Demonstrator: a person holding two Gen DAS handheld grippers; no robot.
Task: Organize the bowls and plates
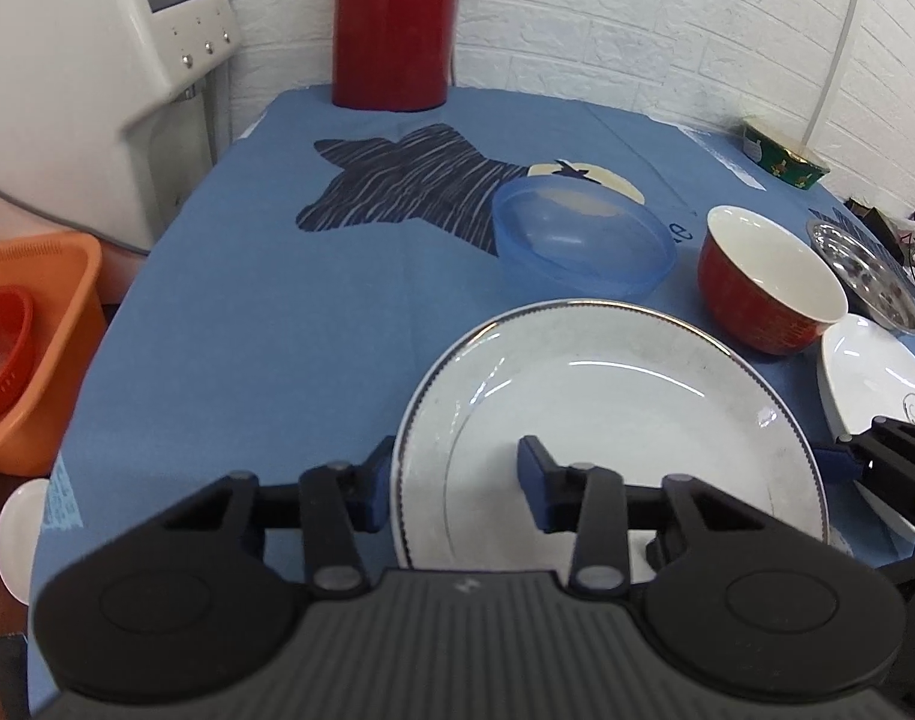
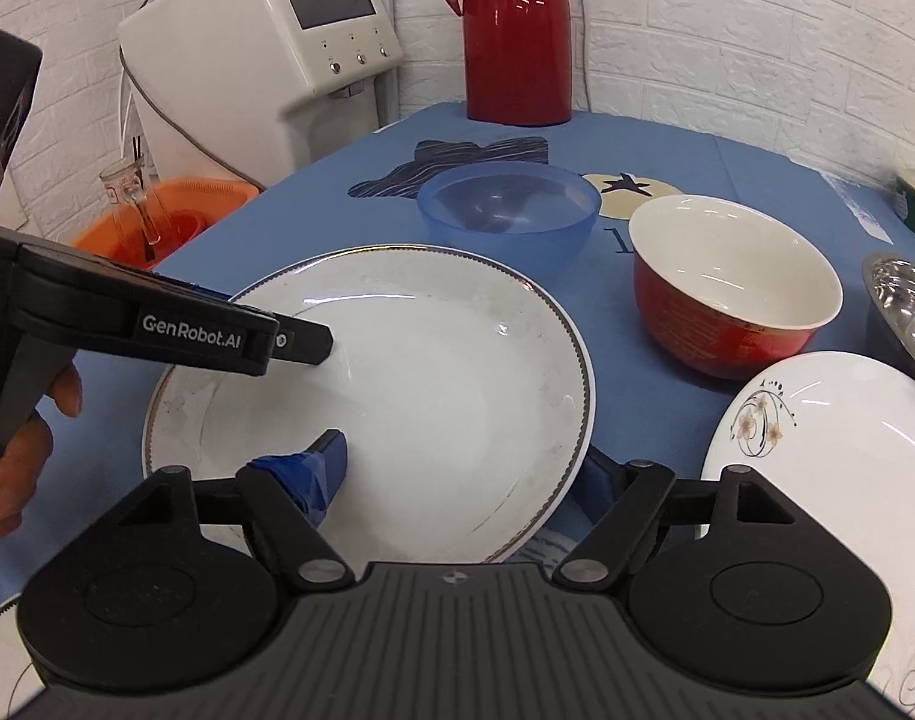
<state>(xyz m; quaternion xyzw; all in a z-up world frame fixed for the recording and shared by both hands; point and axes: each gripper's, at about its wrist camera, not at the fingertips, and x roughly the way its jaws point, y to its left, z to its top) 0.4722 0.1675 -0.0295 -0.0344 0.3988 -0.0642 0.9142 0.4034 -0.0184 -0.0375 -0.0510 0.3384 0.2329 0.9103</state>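
- Nearest my lenses: the left gripper (image 1: 454, 489), jaws astride the near-left rim of the big plate (image 1: 607, 438), one blue pad outside the rim, one over the plate's inside. Partly closed; I cannot tell whether the pads bite yet.
- Right gripper (image 2: 466, 480) straddles the same plate's near-right rim, one pad inside, one under or outside the edge. Wide gap between the pads; grip not confirmed.
- Big plate sits at the front of the blue cloth (image 1: 247, 312), apparently tilted in the right view, so possibly part-lifted. Uncertain.
- Beyond it: blue bowl (image 2: 508, 213), then red bowl (image 2: 733, 294) to its right, both upright and apart from the plate.
- Flower plate (image 2: 829, 438) lies just right of the big plate; steel dish (image 2: 904, 300) behind it at the edge.
- Red flask (image 2: 517, 30) at the far end; orange tub (image 1: 34, 348) off the table's left side.
- My read: early stage, nothing stacked; step in hand is picking up the big plate.
- Next: close both grips firmly on the rim, lift level, and set it with the flower plate without knocking the red bowl.
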